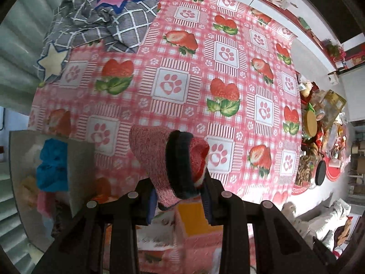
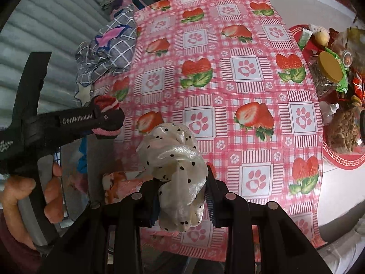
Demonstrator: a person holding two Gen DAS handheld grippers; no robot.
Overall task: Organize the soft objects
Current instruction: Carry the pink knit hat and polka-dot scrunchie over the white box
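My left gripper (image 1: 180, 196) is shut on a red knit sock with a black band (image 1: 173, 159) and holds it above the table's near left part. From the right wrist view that gripper (image 2: 109, 118) and sock (image 2: 106, 105) show at the left, beside a grey bin. My right gripper (image 2: 182, 198) is shut on a cream satin scrunchie with black dots (image 2: 175, 157), held above the strawberry tablecloth (image 2: 228, 91). A grey checked cloth with stars (image 1: 100, 20) lies at the far left of the table.
A grey bin (image 1: 82, 159) at the near left holds blue, pink and yellow soft items. Jars, snacks and a red tray (image 2: 335, 86) crowd the table's right edge. A corrugated wall (image 2: 45, 22) runs along the left.
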